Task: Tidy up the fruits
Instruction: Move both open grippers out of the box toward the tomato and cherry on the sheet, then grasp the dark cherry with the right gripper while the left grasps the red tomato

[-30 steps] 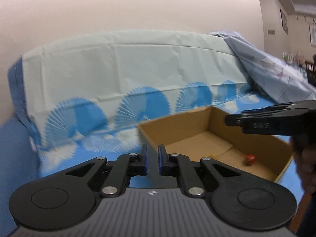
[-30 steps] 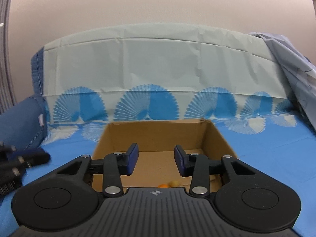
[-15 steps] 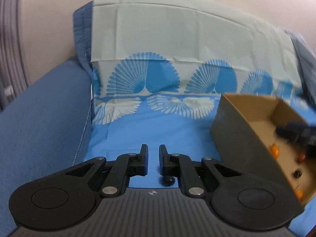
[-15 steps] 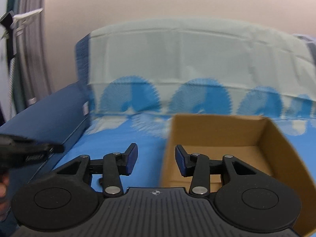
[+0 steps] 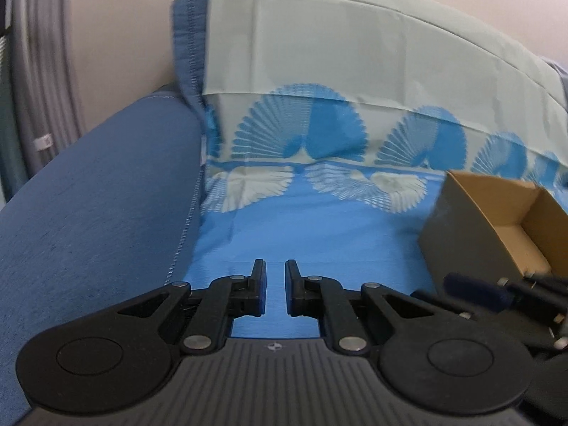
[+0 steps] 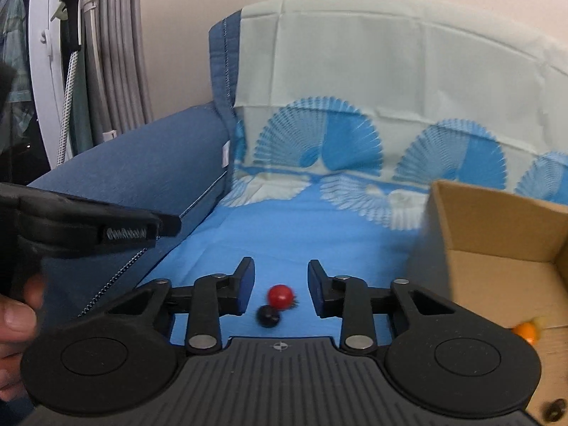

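Note:
On the blue cloth (image 6: 319,234) lie a small red fruit (image 6: 280,295) and a dark round fruit (image 6: 268,316), touching each other. My right gripper (image 6: 280,284) hovers over them with its jaws closing. The red fruit shows between the blue pads, and neither pad touches it. An open cardboard box (image 6: 497,220) stands to the right, with an orange fruit (image 6: 525,330) inside. My left gripper (image 5: 275,284) is shut on nothing above bare cloth. It also shows as the black left gripper (image 6: 106,227) beside the right one. The box (image 5: 461,234) stands at its right.
A dark blue sofa armrest (image 5: 88,213) runs along the left, and a pale fan-patterned cover (image 5: 355,71) hangs over the backrest behind. Grey curtains and cords (image 6: 117,53) hang at far left. A hand (image 6: 14,316) holds the left gripper. The blurred right gripper (image 5: 479,291) sits low right.
Both views have swung left, so the box now sits at their right edge. The right jaws have narrowed, and the red and dark fruits have come into view between them.

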### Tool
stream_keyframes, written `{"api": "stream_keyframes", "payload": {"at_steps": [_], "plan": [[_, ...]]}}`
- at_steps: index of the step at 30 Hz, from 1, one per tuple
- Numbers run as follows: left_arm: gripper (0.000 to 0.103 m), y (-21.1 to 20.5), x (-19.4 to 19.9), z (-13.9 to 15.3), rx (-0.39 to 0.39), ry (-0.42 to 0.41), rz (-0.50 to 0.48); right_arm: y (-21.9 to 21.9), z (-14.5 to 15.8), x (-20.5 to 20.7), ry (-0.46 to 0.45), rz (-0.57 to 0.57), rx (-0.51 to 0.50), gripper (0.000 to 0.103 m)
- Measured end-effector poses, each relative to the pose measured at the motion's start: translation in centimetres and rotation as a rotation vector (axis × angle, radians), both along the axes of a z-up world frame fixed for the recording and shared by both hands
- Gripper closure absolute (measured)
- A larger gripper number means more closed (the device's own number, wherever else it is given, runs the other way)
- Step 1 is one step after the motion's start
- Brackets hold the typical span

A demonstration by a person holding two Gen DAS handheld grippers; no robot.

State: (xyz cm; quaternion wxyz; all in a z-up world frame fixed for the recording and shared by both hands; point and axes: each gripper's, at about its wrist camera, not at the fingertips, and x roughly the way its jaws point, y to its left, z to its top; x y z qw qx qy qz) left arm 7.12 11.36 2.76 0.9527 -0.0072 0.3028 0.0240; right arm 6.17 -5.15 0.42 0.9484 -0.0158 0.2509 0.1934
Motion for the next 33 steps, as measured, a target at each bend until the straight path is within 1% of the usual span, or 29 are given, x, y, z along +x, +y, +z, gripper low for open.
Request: {"api": "stream_keyframes", "payload": {"at_steps": [5, 8, 10, 14, 15, 17, 19, 20, 21, 22, 27, 33], "plan": [[0.092, 1.2, 0.6, -0.1, -0.012, 0.009, 0.064, 2.8, -2.6, 2.8, 0.074, 0.013, -0.033, 0.069], [0.092, 0.9, 0.8, -0.3, -0.002, 0.022, 0.057, 3.9, -4.2, 4.5, 0.134, -0.002, -0.048, 0.069], [0.092, 0.5, 0.9, -0.4, 0.007, 0.026, 0.045, 4.6, -5.5, 5.4, 0.169, -0.025, -0.075, 0.069], [0.091, -0.5, 1.1, -0.7, 0.027, 0.029, 0.016, 5.3, -7.9, 6.9, 0.231, -0.06, -0.136, 0.059], [0.091, -0.7, 1.2, -0.8, 0.032, 0.03, 0.012, 5.4, -8.4, 7.2, 0.249, -0.065, -0.149, 0.059], [0.091, -0.8, 1.2, -0.9, 0.035, 0.029, 0.009, 5.3, -9.1, 7.7, 0.274, -0.065, -0.143, 0.059], [0.091, -0.8, 1.2, -0.9, 0.037, 0.028, 0.009, 5.3, -9.2, 7.8, 0.265, -0.066, -0.142, 0.059], [0.091, -0.8, 1.2, -0.8, 0.037, 0.029, 0.009, 5.4, -9.2, 7.7, 0.261, -0.059, -0.143, 0.062], [0.091, -0.8, 1.2, -0.9, 0.037, 0.029, 0.01, 5.3, -9.2, 7.6, 0.261, -0.047, -0.14, 0.067], [0.091, -0.8, 1.2, -0.9, 0.037, 0.032, 0.011, 5.3, -9.1, 7.5, 0.257, -0.036, -0.136, 0.076], [0.091, -0.8, 1.6, -1.1, 0.046, 0.046, 0.016, 5.0, -8.3, 6.9, 0.242, -0.031, -0.139, 0.076], [0.091, -0.6, 2.0, -1.4, 0.033, 0.065, 0.029, 3.1, -6.9, 5.7, 0.225, -0.044, -0.148, 0.076]]}}
